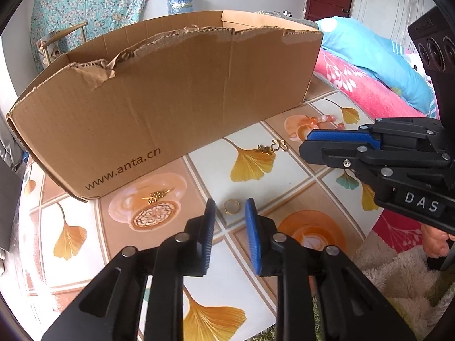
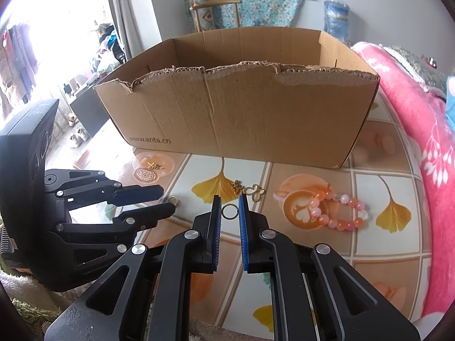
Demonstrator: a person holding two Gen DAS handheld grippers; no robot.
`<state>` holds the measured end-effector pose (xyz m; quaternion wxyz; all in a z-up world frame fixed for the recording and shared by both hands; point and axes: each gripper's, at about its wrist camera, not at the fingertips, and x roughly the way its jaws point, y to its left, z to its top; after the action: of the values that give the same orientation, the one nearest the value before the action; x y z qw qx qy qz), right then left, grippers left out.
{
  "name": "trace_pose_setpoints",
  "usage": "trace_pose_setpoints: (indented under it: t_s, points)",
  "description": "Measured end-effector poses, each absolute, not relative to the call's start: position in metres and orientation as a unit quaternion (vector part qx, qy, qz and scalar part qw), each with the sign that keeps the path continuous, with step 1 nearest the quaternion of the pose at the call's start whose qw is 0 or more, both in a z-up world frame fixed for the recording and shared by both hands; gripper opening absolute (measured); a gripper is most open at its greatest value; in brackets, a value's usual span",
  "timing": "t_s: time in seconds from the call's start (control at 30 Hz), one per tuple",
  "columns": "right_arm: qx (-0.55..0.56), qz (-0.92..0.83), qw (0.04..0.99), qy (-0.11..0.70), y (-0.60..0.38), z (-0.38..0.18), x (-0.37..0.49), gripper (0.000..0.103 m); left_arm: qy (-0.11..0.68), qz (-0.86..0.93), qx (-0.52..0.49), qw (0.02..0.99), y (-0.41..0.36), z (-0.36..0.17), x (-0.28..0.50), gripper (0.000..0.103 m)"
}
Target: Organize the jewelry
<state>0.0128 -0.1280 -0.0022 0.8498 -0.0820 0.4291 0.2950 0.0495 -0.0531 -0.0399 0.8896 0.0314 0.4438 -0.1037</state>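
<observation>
A gold ring (image 1: pixel 231 207) lies flat on the patterned tablecloth (image 1: pixel 287 176), in the gap just past my left gripper (image 1: pixel 230 203), which is open and not pressing on it. In the right wrist view that ring (image 2: pixel 173 200) shows at the left gripper's tips. My right gripper (image 2: pixel 230 199) is shut on a small dark-gold ring (image 2: pixel 229 211), which stands upright between the blue pads. Loose on the cloth are a gold charm (image 1: pixel 155 196), two gold pendants (image 2: pixel 250 189) and a pink bead bracelet (image 2: pixel 335 213). An open cardboard box (image 2: pixel 241 113) stands behind them.
The box's near wall has a torn top edge (image 1: pixel 176 32). A bed with a pink blanket (image 2: pixel 421 130) borders the table on the right. A fluffy rug (image 1: pixel 398 270) lies below the table's rounded edge. A hand (image 1: pixel 435 241) holds the right gripper's handle.
</observation>
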Motion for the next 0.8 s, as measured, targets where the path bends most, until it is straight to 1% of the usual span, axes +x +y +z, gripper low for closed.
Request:
trace_pose_setpoints:
  t_s: [0.27, 0.33, 0.37, 0.8]
  points:
    - [-0.073, 0.297, 0.849, 0.431, -0.130, -0.005, 0.014, 0.010, 0.439, -0.100, 0.049, 0.891, -0.061, -0.043, 0.057, 0.021]
    - [-0.071, 0.296, 0.849, 0.431, -0.131, -0.005, 0.014, 0.010, 0.437, -0.100, 0.063, 0.891, -0.065, -0.043, 0.057, 0.013]
    - [-0.070, 0.296, 0.849, 0.431, -0.132, -0.006, 0.015, 0.010, 0.438, -0.101, 0.065, 0.891, -0.066, -0.043, 0.056, 0.012]
    - [-0.064, 0.295, 0.851, 0.430, -0.136, -0.006, 0.017, 0.010, 0.434, -0.104, 0.072, 0.892, -0.067, -0.042, 0.052, 0.011]
